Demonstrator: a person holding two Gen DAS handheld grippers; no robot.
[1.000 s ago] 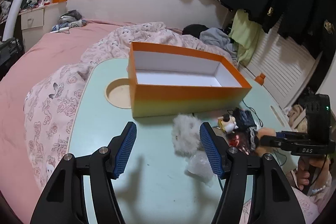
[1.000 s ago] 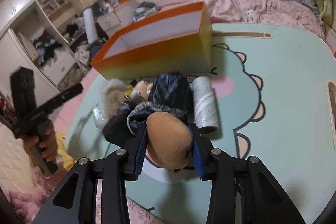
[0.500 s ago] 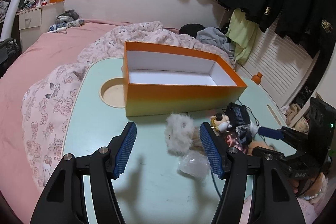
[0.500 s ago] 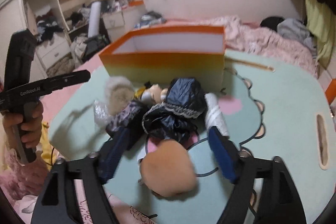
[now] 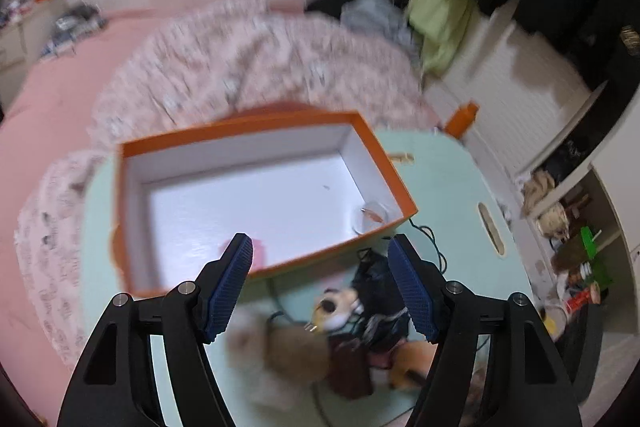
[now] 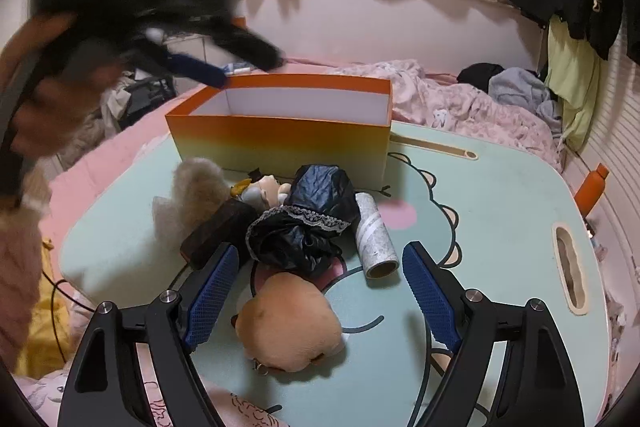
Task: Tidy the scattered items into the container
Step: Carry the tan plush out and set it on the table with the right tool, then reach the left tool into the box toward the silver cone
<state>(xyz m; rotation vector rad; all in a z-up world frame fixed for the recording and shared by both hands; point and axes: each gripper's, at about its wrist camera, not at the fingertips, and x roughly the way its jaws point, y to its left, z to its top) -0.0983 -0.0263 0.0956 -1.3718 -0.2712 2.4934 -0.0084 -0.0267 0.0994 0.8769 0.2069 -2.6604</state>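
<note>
Left tongs opening above the near wall of the orange cardboard box, ribbed blue pads bare, nothing gripped. Inside the smooth white box floor, a small clear round dish at the right end. Right tongs spread wide, a round tan plush toy lying loose between the pads, untouched. Farther on the mint desk: crinkled black lace-trimmed fabric, a speckled paper roll, a fluffy beige pompom, all heaped just near the box.
</note>
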